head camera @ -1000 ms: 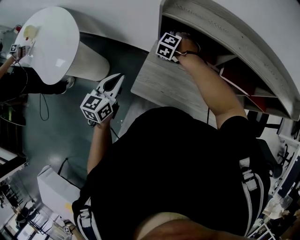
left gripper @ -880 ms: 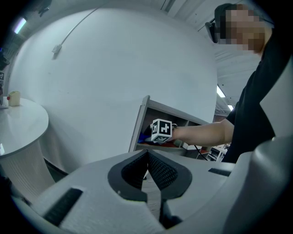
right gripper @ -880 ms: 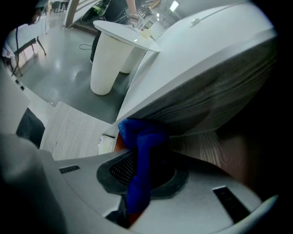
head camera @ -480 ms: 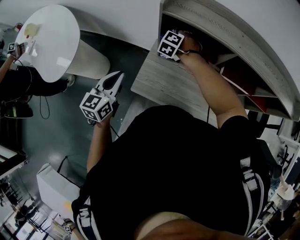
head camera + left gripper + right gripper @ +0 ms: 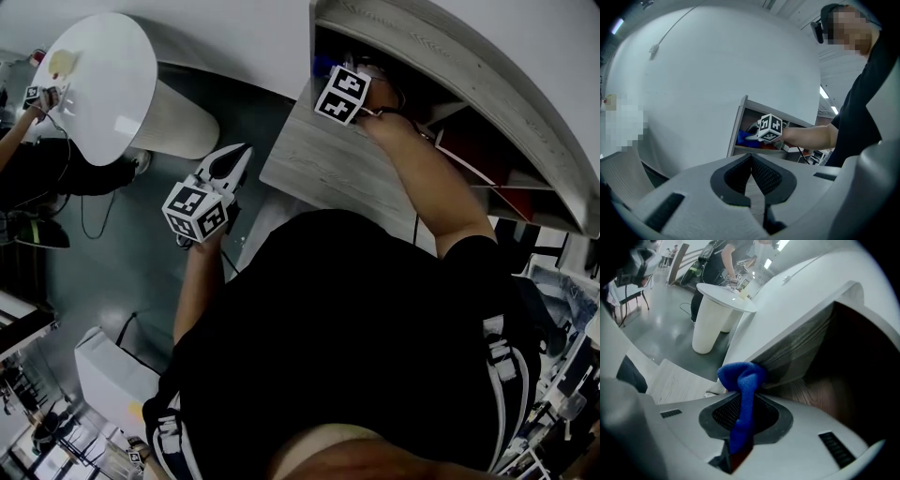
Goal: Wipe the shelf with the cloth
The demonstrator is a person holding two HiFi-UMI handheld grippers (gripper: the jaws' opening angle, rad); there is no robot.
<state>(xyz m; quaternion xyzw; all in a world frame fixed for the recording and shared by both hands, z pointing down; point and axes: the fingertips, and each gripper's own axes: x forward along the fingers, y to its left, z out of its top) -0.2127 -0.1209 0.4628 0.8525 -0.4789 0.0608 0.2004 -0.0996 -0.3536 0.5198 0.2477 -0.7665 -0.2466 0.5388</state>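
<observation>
My right gripper [image 5: 740,414] is shut on a blue cloth [image 5: 742,385], whose bunched end presses against the left end wall of the grey wooden shelf [image 5: 799,350]. In the head view its marker cube [image 5: 342,95] sits at the shelf's [image 5: 441,52] left opening, with the jaws hidden inside. From the left gripper view the cloth [image 5: 744,138] shows as a blue patch in the shelf [image 5: 739,123] beside that cube [image 5: 770,128]. Out over the floor, well left of the shelf, my left gripper [image 5: 236,157] is shut and holds nothing, its tips [image 5: 751,157] together.
A grey wooden ledge [image 5: 323,164] runs below the shelf opening. A round white table [image 5: 98,84] stands at the left, with a person's hands at its far edge. Red items [image 5: 487,155] lie deeper in the shelf. A white box [image 5: 108,380] sits on the floor.
The right gripper's cube has shifted slightly and tilted at the shelf's left end. The left gripper has barely moved.
</observation>
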